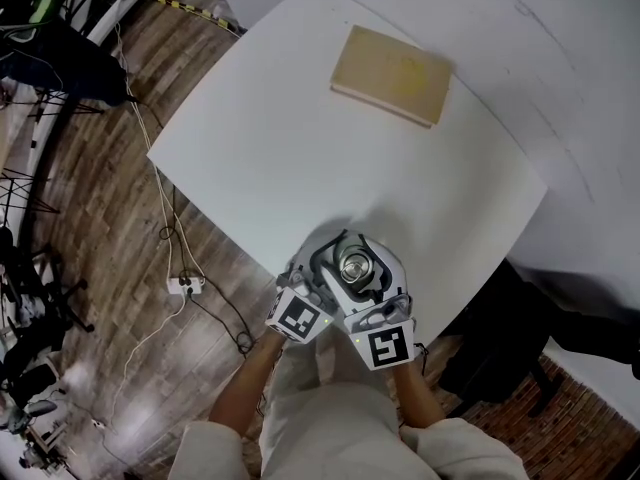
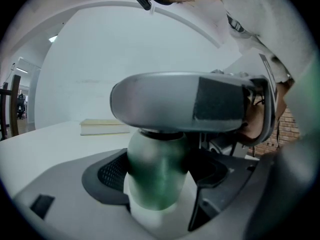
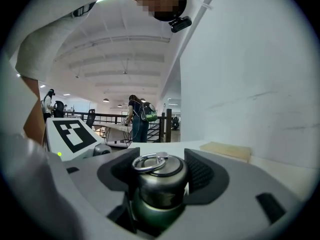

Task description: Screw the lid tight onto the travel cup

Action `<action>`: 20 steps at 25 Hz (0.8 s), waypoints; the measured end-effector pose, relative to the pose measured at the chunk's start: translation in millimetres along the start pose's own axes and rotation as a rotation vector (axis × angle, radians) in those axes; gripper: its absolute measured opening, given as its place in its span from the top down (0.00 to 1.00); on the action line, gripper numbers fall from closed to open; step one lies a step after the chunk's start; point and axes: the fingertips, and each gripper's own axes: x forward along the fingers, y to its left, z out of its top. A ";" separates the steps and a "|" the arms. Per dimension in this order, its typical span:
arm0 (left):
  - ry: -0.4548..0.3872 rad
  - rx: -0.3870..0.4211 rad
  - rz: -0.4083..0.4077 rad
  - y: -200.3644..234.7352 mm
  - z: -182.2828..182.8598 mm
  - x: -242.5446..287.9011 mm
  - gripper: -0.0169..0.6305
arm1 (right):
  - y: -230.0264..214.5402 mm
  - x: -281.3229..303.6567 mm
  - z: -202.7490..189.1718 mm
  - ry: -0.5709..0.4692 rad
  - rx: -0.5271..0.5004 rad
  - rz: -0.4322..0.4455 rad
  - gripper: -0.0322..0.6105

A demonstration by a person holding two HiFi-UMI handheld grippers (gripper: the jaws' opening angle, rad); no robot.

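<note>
Travel cup (image 1: 355, 268) was at the near edge of the white desk (image 1: 300, 148), close in front of the person, and both grippers held it at the same moment. The left gripper (image 1: 318, 276) had its fingers (image 2: 107, 174) closed on the green body of the cup (image 2: 157, 171). I judge this was to stop the body from turning. The right gripper (image 1: 375, 286) sat higher, with its fingers (image 3: 200, 176) closed on the steel lid (image 3: 157, 176), one pad on each side. They stood rather wide only because the lid is wide. I think this grip was for twisting the lid while the other hand resisted. The lid already sat level on the cup, but no view showed if the thread was fully tight.

The head view showed from above how the two grippers met around the cup, and also a flat tan block (image 1: 390, 73), perhaps a book, lying well apart at the far side of the desk. It did not show if the cup stood on the desk or was lifted. The left gripper view showed the body under a finger of the right gripper (image 2: 170, 101), which crossed over it and hid the lid. Only the right gripper view showed the small ring (image 3: 150, 160) on top of the lid, and a person with a backpack (image 3: 139, 115) far behind.
</note>
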 end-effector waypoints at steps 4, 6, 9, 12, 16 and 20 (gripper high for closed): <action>-0.004 0.001 0.002 0.2 0.8 0.5 0.43 | 3.1 -1.4 -1.3 0.009 -0.004 0.059 0.53; -0.005 0.000 0.002 0.4 0.9 1.3 0.43 | 4.9 -4.6 -2.6 0.015 -0.003 0.116 0.48; -0.004 -0.006 0.000 -0.2 0.4 1.3 0.43 | 7.2 -11.2 -7.2 0.039 -0.031 0.225 0.48; -0.002 -0.009 -0.001 0.2 1.5 0.1 0.43 | 10.5 -12.9 -4.3 0.043 -0.068 0.349 0.48; -0.003 -0.003 0.001 1.4 1.2 2.0 0.43 | 17.6 -11.9 -1.3 0.059 -0.158 0.538 0.46; -0.001 -0.001 -0.002 1.4 1.3 5.9 0.43 | 23.5 -10.0 1.3 0.059 -0.227 0.697 0.47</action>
